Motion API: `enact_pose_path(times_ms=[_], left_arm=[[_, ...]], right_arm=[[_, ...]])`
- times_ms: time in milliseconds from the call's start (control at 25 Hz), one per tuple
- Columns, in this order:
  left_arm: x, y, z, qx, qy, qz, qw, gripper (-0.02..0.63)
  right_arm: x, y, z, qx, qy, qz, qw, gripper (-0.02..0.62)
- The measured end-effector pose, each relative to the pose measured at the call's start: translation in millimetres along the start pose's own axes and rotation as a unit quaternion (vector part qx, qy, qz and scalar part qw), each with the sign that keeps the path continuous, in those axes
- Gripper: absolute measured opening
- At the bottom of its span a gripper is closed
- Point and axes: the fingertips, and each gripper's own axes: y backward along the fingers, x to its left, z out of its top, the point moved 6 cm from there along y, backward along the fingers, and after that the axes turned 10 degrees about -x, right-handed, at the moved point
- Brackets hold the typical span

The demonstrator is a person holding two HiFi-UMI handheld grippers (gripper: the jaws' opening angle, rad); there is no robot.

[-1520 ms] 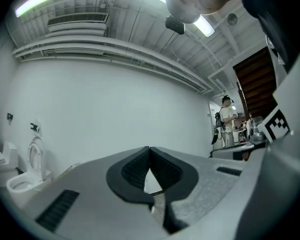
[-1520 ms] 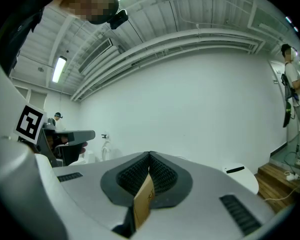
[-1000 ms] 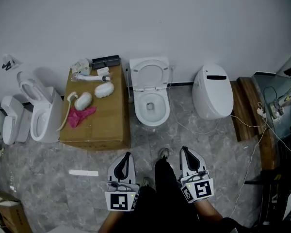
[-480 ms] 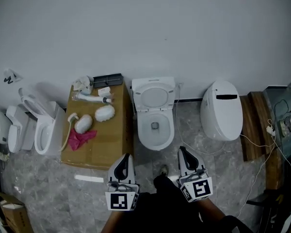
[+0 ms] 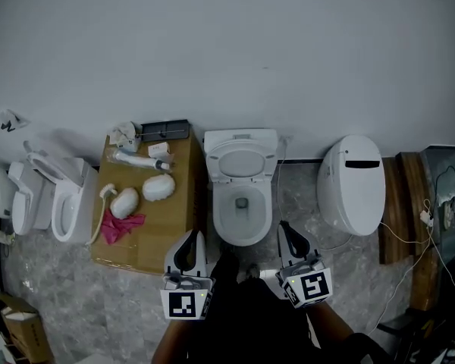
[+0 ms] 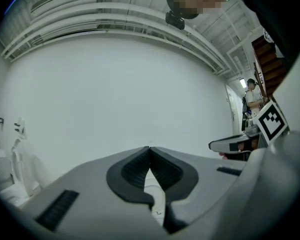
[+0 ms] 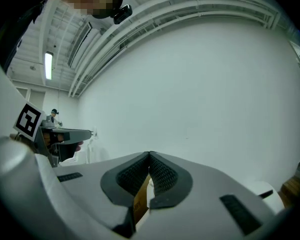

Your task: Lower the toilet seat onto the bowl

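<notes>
A white toilet (image 5: pixel 241 139) stands against the wall in the middle of the head view. Its seat (image 5: pixel 218 164) is raised and leans back against the tank, so the bowl (image 5: pixel 221 222) lies uncovered. My left gripper (image 5: pixel 191 236) is just in front of the bowl's left side, and my right gripper (image 5: pixel 286 227) just in front of its right side. Neither touches the toilet. In the left gripper view the left gripper (image 6: pixel 150 148) has its jaws together with nothing between them. In the right gripper view the right gripper (image 7: pixel 150 154) is the same, facing the white wall.
A cardboard box (image 5: pixel 167 222) left of the toilet carries brushes (image 5: pixel 158 187), a pink cloth (image 5: pixel 120 224) and small items. Another open toilet (image 5: pixel 61 203) stands far left and a closed one (image 5: pixel 351 184) to the right. Wooden planks (image 5: pixel 400 203) and cables (image 5: pixel 394 233) lie beyond it.
The person has stepped towards the toilet. Both grippers have come forward, now close to the front of the bowl. Their jaws stayed together.
</notes>
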Motion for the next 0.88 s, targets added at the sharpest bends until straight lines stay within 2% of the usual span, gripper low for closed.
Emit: enact_pose_path(times_ms=[200, 320, 400, 560, 720, 880], left_arm=[[24.6, -57.8, -27.2, 0.018, 0.006, -0.014, 0.9997, 0.009], [42.7, -95.8, -49.7, 0.054, 0.006, -0.028, 0.9981, 0.009], [54.4, -120.7, -68.5, 0.095, -0.003, -0.045, 0.9944, 0.009], [73.9, -177.9, -105.2, 0.106, -0.016, -0.081, 0.9909, 0.009], [87.7, -220.3, -155.5, 0.157, -0.018, -0.126, 0.9793, 0.009], [98.9, -253.4, -206.0, 0.203, -0.033, -0.166, 0.9645, 0.009]], right_arm=[[-28.3, -51.2, -19.6, 0.022, 0.009, -0.001, 1.0, 0.025], [-44.4, -86.5, -33.8, 0.045, 0.013, -0.006, 0.999, 0.025], [-54.9, -110.4, -47.2, 0.063, 0.015, -0.007, 0.998, 0.025], [-77.2, -160.4, -79.7, 0.098, 0.026, 0.0, 0.995, 0.025], [-99.4, -202.9, -120.3, 0.142, 0.038, 0.007, 0.989, 0.026], [-119.0, -240.9, -158.7, 0.193, 0.066, 0.043, 0.978, 0.029]])
